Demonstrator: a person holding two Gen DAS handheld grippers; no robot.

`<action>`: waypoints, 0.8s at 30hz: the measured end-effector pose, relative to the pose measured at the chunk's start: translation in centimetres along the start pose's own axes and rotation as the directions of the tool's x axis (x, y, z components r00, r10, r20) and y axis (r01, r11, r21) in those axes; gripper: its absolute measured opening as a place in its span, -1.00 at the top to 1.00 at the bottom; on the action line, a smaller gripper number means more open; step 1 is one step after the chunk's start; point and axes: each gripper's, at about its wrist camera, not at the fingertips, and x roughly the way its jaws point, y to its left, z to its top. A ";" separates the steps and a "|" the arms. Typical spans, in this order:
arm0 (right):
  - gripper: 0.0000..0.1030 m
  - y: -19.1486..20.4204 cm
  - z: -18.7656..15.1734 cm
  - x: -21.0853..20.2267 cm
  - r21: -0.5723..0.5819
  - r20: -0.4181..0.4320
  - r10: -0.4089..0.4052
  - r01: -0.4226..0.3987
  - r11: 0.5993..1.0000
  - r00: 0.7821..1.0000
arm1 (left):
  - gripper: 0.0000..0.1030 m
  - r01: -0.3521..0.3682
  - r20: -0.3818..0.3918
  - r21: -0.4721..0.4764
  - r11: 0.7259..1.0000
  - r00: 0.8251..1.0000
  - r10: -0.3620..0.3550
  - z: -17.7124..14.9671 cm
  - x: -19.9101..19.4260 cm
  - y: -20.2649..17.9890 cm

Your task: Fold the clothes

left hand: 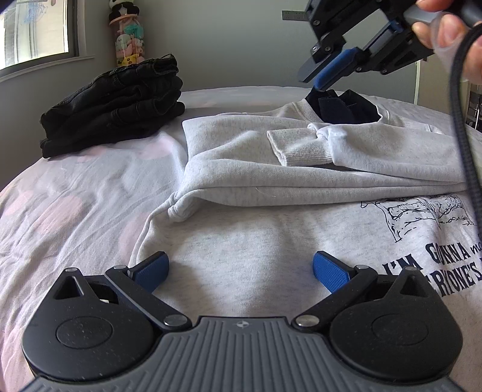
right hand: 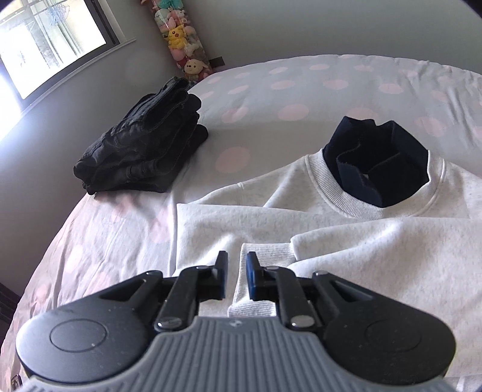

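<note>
A light grey sweatshirt (left hand: 241,144) (right hand: 361,247) lies on the bed with its sleeves folded across the chest. A navy collar (left hand: 340,108) (right hand: 376,162) sticks out of its neck. Dark print (left hand: 436,241) shows on its lower front. My left gripper (left hand: 241,271) hovers open over the sweatshirt's lower body, nothing between its blue pads. My right gripper (right hand: 236,271) (left hand: 313,78) points down above the ribbed sleeve cuff (right hand: 265,256) (left hand: 298,147). Its jaws stand a narrow gap apart and grip nothing. A person's hand (left hand: 446,27) holds it.
A folded pile of black clothes (left hand: 114,102) (right hand: 144,150) sits on the pink-dotted sheet (left hand: 75,211) (right hand: 301,90) to the left. A tube of plush toys (left hand: 129,45) (right hand: 183,45) and a window (left hand: 30,30) stand behind. A dark cable (left hand: 464,120) hangs at right.
</note>
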 end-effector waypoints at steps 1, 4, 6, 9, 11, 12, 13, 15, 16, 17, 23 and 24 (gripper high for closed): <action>0.68 -0.3 -0.1 -0.8 0.003 0.010 0.006 -0.006 1.000 1.000 | -1.00 0.000 0.000 0.000 1.000 1.000 0.000 0.0 0.0 0.0; 0.68 -1.2 -0.8 -3.7 -0.007 0.050 0.015 -0.014 1.000 0.999 | -1.00 0.000 -0.002 0.000 1.000 1.000 0.000 0.1 0.0 0.0; 0.67 -2.1 -1.5 -5.9 -0.013 0.083 0.014 -0.013 1.000 0.996 | -1.00 0.000 -0.003 0.000 1.000 1.000 0.000 0.1 0.0 0.0; 0.57 -4.2 -3.2 -9.5 -0.005 0.139 0.001 0.000 1.000 0.990 | -1.00 0.000 -0.004 0.000 1.000 1.000 0.000 0.1 0.0 0.0; 0.56 -6.1 -4.8 -11.7 0.003 0.178 -0.035 0.035 0.999 0.983 | -1.00 -0.001 -0.005 0.001 1.000 1.000 0.001 0.1 0.0 0.0; 0.55 -7.0 -5.6 -12.8 0.007 0.198 -0.059 0.059 0.998 0.978 | -1.00 -0.002 -0.005 0.002 1.000 1.000 0.002 0.1 0.0 -0.1; 0.51 -8.0 -6.6 -13.7 0.010 0.215 -0.088 0.088 0.996 0.973 | -1.00 -0.003 -0.004 0.003 1.000 1.000 0.003 0.1 0.1 -0.1; 0.42 -9.9 -8.7 -15.2 0.038 0.243 -0.155 0.150 0.988 0.958 | -1.00 -0.002 -0.004 0.003 1.000 1.000 0.002 0.1 0.1 -0.1; 0.37 -10.9 -9.8 -15.7 0.057 0.250 -0.192 0.184 0.981 0.949 | -1.00 -0.001 -0.004 0.001 1.000 1.000 0.001 0.0 0.1 -0.1; 0.33 -11.8 -10.9 -16.2 0.071 0.255 -0.239 0.228 0.971 0.937 | -1.00 0.001 -0.004 0.000 1.000 1.000 -0.001 0.0 0.1 -0.1; 0.14 -15.9 -16.0 -16.2 0.087 0.226 -0.506 0.501 0.861 0.832 | -1.00 0.001 -0.002 -0.002 1.000 1.000 -0.001 0.0 0.1 -0.1; 0.13 -16.3 -16.3 -16.0 0.070 0.220 -0.529 0.528 0.846 0.819 | -1.00 0.002 -0.003 -0.002 1.000 1.000 -0.002 0.0 0.1 -0.1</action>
